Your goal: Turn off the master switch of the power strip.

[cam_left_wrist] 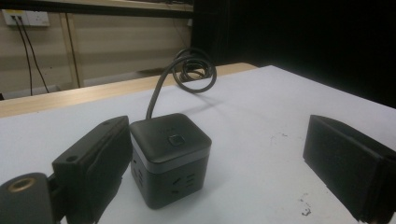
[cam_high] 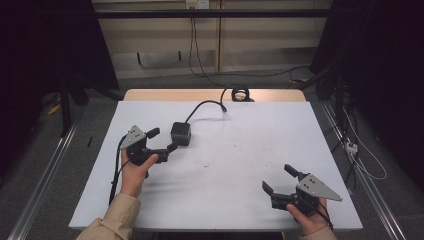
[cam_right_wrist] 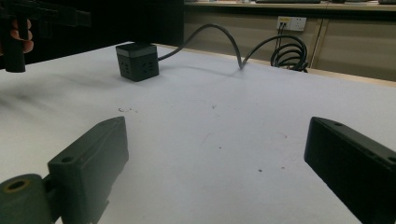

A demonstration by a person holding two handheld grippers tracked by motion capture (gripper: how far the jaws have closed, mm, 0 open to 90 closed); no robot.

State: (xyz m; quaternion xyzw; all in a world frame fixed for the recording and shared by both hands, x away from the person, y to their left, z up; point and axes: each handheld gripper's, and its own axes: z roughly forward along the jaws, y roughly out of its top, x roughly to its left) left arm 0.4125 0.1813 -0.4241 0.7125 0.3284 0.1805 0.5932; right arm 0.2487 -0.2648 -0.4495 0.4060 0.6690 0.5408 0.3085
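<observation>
**Left jaws wide beside the power cube**

Nearest the high camera, the right hand-held gripper (cam_high: 279, 180) is hovering at the near right corner of the white surface (cam_high: 240, 165), its jaws standing wide apart with nothing between them. Over on the left, the left hand-held gripper (cam_high: 162, 140) is sitting just beside the black power cube (cam_high: 180, 133), jaws spread and gripping nothing. In the left gripper view, one jaw is sitting right against the cube's (cam_left_wrist: 170, 158) side, though whether it is touching I cannot tell; the other jaw is standing well clear of it. The cube is resting upright on the surface, left of centre, button face up. Its grey cable (cam_high: 206, 106) is arching off the back toward the far edge, where it is ending in a loose coil (cam_high: 240, 93). From the right gripper view, the cube (cam_right_wrist: 137, 61) is lying well apart from the right hand-held gripper (cam_right_wrist: 215, 154).
</observation>
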